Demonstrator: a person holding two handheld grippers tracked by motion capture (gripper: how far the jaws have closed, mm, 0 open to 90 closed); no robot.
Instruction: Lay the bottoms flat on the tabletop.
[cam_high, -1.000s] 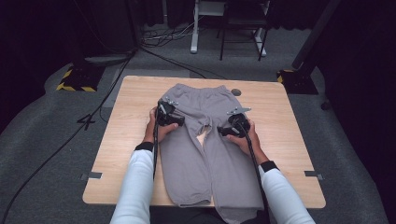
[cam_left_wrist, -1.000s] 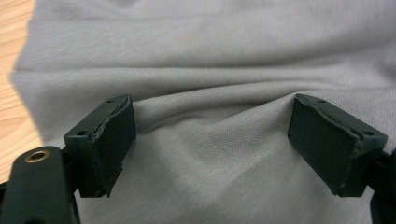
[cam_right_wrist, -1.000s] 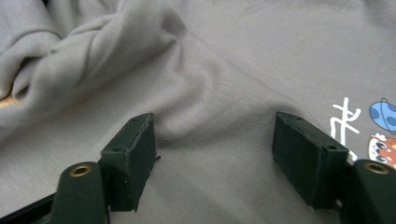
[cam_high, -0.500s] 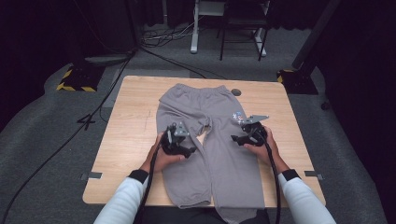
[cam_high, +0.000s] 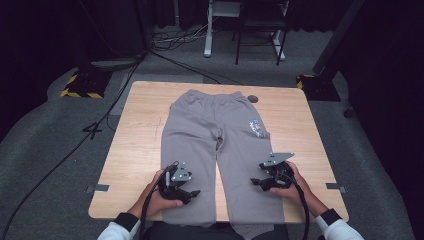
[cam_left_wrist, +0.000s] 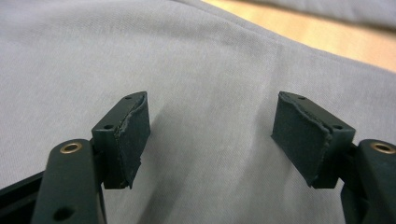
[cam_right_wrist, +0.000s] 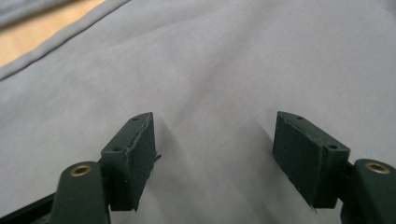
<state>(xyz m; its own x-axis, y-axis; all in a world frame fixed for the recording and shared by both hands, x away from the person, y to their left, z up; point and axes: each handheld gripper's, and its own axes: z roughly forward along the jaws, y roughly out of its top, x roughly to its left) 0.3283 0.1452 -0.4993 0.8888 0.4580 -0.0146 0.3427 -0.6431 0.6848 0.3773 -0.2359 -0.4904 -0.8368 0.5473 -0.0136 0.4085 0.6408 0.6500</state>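
Note:
Grey sweatpants (cam_high: 220, 130) lie flat on the wooden table (cam_high: 135, 145), waistband at the far side, legs reaching over the near edge. A small printed logo (cam_high: 257, 127) sits on the right hip. My left gripper (cam_high: 192, 192) rests low on the left leg, open, its jaws spread over bare grey cloth (cam_left_wrist: 210, 126). On the right leg my right gripper (cam_high: 255, 181) is open too, with only grey cloth (cam_right_wrist: 215, 116) between its jaws. Both sets of pads sit close to the fabric; I cannot tell if they touch.
A small dark disc (cam_high: 253, 98) lies on the table beyond the waistband. Bare wood flanks the pants on both sides. Cables (cam_high: 165, 47) run across the grey floor behind the table, near a desk frame (cam_high: 220, 30) and yellow-black striped bases (cam_high: 80, 85).
Both grippers have slid from the hip area down the legs toward the near edge. The pants now lie smoother and straighter.

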